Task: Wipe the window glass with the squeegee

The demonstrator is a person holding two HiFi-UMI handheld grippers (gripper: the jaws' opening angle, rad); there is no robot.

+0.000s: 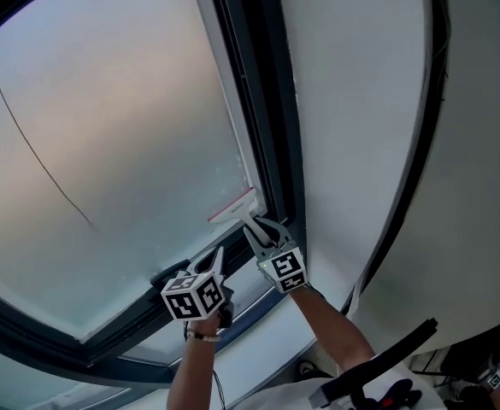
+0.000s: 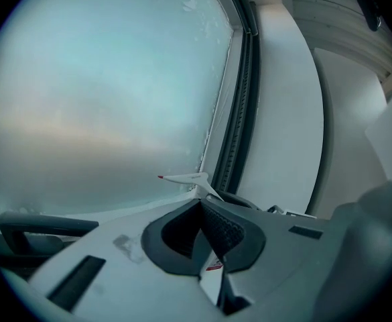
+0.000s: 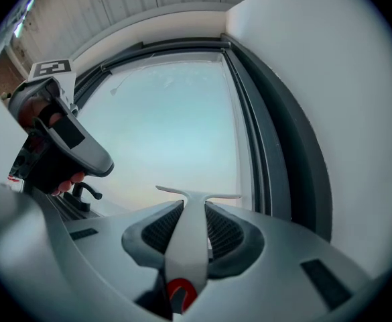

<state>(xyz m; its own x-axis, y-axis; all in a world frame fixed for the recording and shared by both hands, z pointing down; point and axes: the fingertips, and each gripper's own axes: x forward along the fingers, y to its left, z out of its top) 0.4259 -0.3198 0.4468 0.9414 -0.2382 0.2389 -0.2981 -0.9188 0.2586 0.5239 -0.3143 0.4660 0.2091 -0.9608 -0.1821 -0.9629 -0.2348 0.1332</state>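
At the lower right corner of the window glass (image 1: 113, 126), my right gripper (image 1: 261, 231) pinches the squeegee (image 1: 234, 207) by its handle, blade beside the frame (image 1: 277, 143). My left gripper (image 1: 216, 256) has its jaws pressed together, empty. Wiping is under way, I judge; the next stroke needs even blade contact.

No word, number or brand name can be read anywhere in these views. The only signs are black-and-white square coded markers on the white marker cube (image 1: 194, 295) of the left gripper (image 1: 217, 256) and on the matching cube (image 1: 284, 269) of the right gripper (image 1: 261, 231); they show blocky patterns, not letters. A small white sticker with a red edge (image 2: 213, 267) sits low between the left gripper's grey jaws, its print too blurred to read. The white plastic T-shaped squeegee (image 3: 189, 240) bears a red ring-shaped mark (image 3: 179, 291) at its handle end, with no legible lettering.
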